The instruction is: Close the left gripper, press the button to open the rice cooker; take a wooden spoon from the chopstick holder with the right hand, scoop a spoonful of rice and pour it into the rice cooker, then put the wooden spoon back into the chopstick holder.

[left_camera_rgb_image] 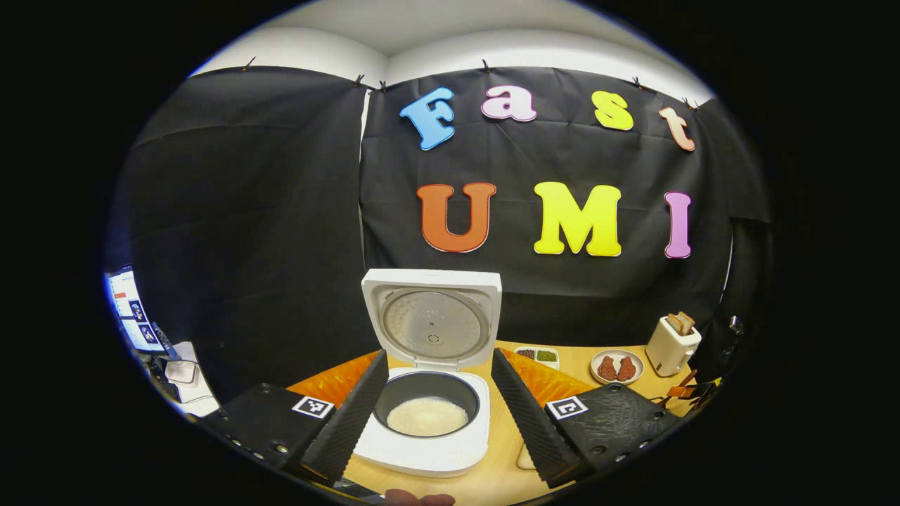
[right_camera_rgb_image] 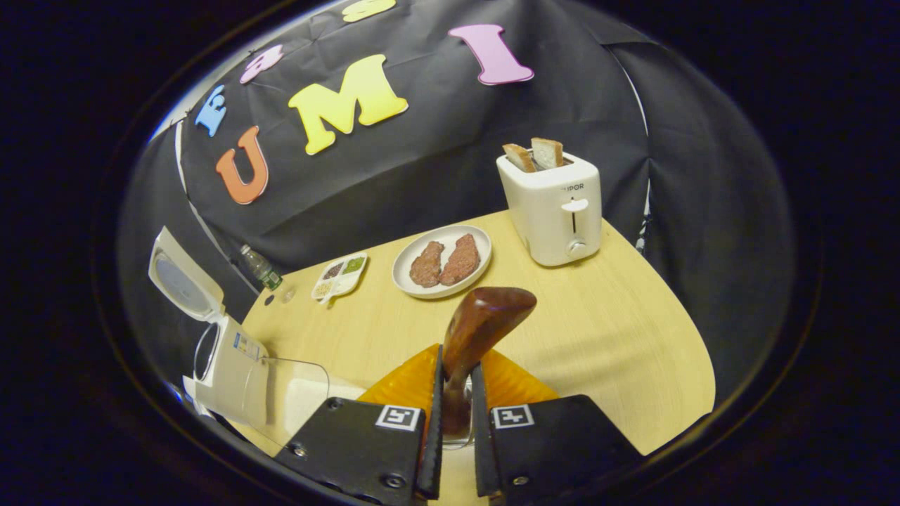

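right fingers around wooden spoon (clamped)

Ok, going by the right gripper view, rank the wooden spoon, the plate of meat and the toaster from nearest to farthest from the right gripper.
1. Wooden spoon: clamped between the right gripper fingers.
2. Plate of meat: mid-table, ahead and slightly left.
3. Toaster: at the table's far edge, ahead to the right, by the wall.

"UPOR" on toaster

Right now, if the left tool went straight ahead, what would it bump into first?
Probably the rice cooker: it sits between the open left tool, with its raised lid just behind. Depth is hard to judge.
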`<state>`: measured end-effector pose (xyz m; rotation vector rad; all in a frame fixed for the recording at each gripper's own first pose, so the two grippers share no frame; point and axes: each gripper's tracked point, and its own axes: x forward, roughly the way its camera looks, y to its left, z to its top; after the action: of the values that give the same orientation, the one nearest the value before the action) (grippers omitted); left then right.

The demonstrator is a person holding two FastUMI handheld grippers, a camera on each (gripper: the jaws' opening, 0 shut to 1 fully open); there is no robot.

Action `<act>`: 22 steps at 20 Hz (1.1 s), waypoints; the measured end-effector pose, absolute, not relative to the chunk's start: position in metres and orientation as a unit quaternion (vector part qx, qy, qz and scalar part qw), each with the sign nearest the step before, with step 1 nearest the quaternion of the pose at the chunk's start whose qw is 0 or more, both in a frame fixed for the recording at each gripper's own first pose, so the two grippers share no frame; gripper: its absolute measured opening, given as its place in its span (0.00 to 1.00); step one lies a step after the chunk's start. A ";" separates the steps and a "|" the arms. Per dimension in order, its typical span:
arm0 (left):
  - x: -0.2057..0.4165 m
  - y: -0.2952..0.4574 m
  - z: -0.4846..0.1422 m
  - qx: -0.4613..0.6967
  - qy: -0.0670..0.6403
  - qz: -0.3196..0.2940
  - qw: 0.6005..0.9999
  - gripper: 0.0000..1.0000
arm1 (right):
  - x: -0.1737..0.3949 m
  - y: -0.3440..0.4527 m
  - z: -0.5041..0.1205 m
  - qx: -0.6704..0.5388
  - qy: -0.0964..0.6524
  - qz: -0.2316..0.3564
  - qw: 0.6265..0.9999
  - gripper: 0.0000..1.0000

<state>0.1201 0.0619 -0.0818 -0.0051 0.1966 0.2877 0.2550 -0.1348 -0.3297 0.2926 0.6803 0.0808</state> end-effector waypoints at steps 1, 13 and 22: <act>0.118 0.066 -0.082 -0.007 0.094 0.142 0.985 0.95 | 0.251 -0.132 -0.326 0.145 0.332 0.038 0.931 0.24; 0.099 0.130 -0.088 -0.028 0.066 0.090 0.993 0.94 | 0.217 -0.084 -0.187 0.088 0.240 0.007 0.967 0.14; 0.093 0.183 -0.090 -0.026 0.059 0.073 0.995 0.95 | 0.196 0.034 -0.231 0.050 0.269 0.041 0.961 0.14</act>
<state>0.0925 0.1833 -0.0897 -0.0518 0.1174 0.1461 0.1962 0.0340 -0.2309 0.1004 0.5453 0.0827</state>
